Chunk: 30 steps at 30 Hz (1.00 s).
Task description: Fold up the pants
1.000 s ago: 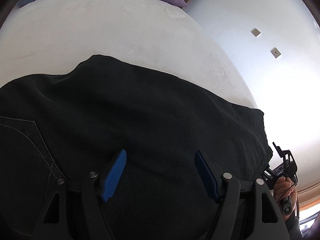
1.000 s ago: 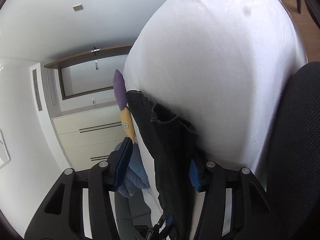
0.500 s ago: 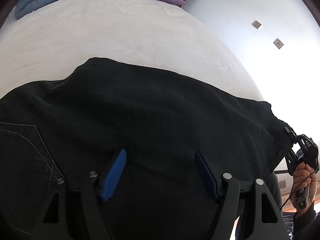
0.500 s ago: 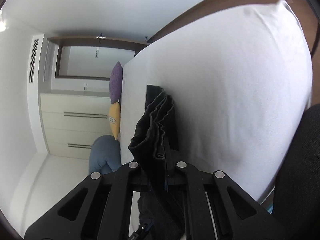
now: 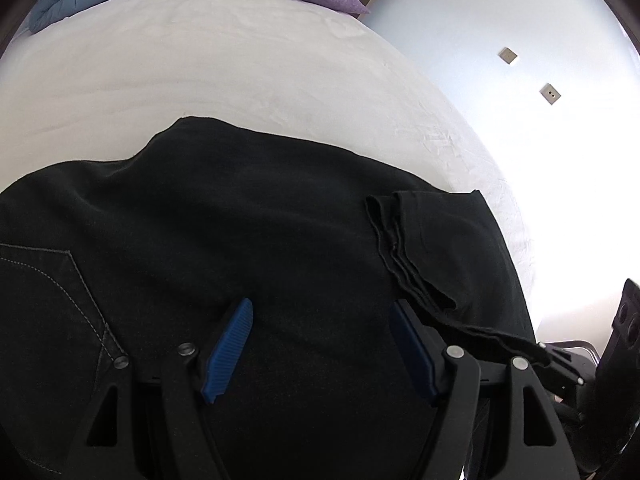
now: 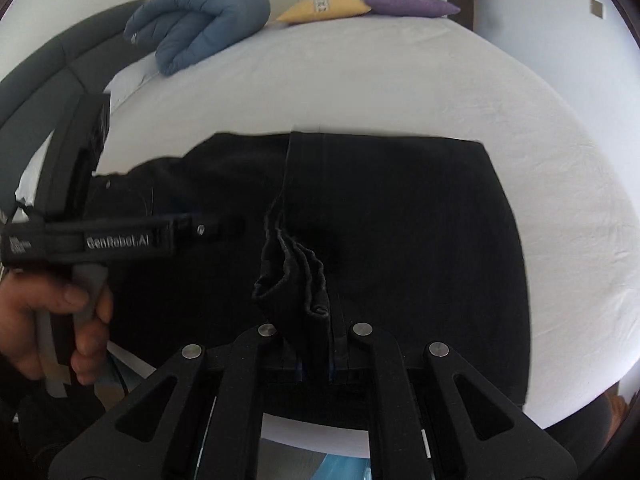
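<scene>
R hand-held gripper [image 6: 314, 364] clamps pants [image 6: 400, 240] hem; L hand-held gripper [image 5: 320, 344] agape.

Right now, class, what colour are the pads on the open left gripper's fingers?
Blue, ribbed pads on the left gripper; clearest in the left wrist view, above the black pants.

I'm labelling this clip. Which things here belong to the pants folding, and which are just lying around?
Job:
black pants, leg end pinched in the right tool
left tool, open over the pants
bed, the work surface

Lying about:
blue pillow
yellow cushion
purple cushion
</scene>
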Motion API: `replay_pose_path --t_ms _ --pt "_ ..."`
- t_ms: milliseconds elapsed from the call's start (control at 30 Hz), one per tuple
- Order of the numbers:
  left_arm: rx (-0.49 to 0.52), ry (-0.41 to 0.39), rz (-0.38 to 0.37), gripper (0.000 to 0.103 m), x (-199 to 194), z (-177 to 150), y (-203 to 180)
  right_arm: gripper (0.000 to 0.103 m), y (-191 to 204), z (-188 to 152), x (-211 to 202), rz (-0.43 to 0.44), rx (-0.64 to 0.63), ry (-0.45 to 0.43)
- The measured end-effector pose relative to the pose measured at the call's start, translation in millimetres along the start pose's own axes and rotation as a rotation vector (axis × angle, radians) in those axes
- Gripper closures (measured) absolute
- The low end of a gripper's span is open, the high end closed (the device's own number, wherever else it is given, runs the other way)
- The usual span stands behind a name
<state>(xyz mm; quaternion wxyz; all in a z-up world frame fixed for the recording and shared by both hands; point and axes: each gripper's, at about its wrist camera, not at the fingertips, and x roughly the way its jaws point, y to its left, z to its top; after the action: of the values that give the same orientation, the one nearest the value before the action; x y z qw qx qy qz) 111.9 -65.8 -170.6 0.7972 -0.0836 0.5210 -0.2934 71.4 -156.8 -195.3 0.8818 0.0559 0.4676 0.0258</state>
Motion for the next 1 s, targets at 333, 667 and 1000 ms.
replay_pose_path --t_ms 333,667,1000 --pt "-0.071 -0.003 -0.06 0.013 -12 4 -14 0.096 -8 14 15 0.022 0.061 -0.02" --pt "-0.333 0.062 -0.312 0.0 5 27 -11 0.096 -4 2 -35 -0.008 0.044 -0.091" --pt "-0.289 0.2 -0.282 0.091 29 51 -11 0.096 19 -3 -55 -0.031 -0.057 -0.118"
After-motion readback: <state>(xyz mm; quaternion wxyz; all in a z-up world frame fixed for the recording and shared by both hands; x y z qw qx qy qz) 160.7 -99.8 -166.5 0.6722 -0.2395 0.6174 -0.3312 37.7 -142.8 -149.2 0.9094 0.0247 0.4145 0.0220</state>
